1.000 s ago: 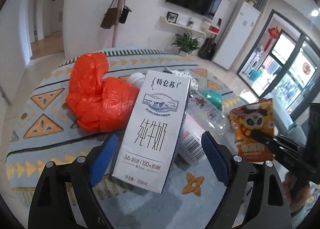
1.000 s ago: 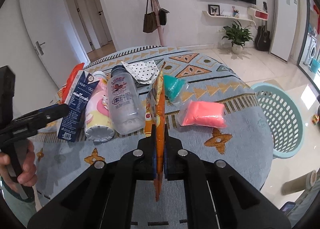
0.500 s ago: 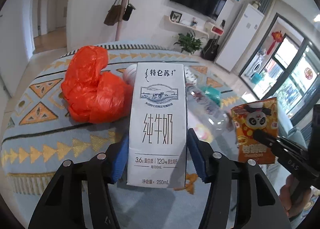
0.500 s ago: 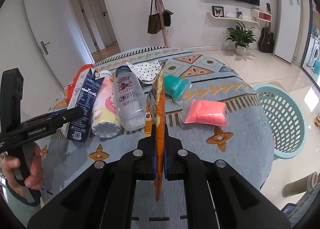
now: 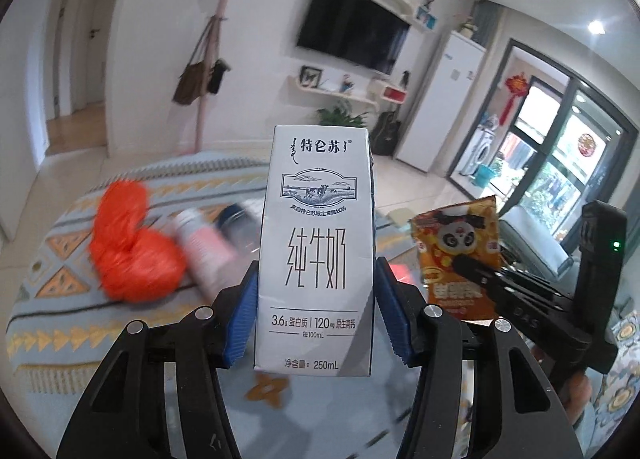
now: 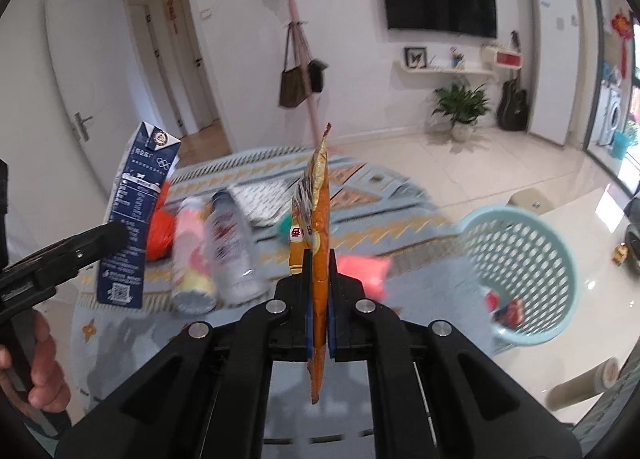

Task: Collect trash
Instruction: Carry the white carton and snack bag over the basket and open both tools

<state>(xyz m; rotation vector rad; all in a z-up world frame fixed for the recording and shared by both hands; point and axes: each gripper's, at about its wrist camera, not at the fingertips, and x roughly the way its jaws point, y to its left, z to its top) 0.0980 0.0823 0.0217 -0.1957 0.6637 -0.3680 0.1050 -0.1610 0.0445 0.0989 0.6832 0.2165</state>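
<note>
My left gripper [image 5: 316, 311] is shut on a white milk carton [image 5: 316, 247] and holds it upright above the table; the carton's blue side [image 6: 136, 215] shows in the right wrist view. My right gripper [image 6: 319, 307] is shut on an orange panda snack packet [image 6: 318, 243], seen edge-on; its face [image 5: 460, 247] shows in the left wrist view. An orange plastic bag [image 5: 128, 251], a pink-and-white bottle [image 6: 190, 255], a clear bottle [image 6: 232, 247], a teal packet [image 6: 285, 227] and a pink packet [image 6: 362, 269] lie on the table.
The round table has a light-blue patterned cloth [image 6: 400, 279]. A light-blue plastic basket [image 6: 520, 259] stands on the floor to the table's right, with some wrappers inside. A dotted cloth [image 6: 260, 199] lies at the back of the table.
My left gripper closed on the milk carton and lifted it off the table. My right gripper rose with the snack packet. Both views now sit higher over the table.
</note>
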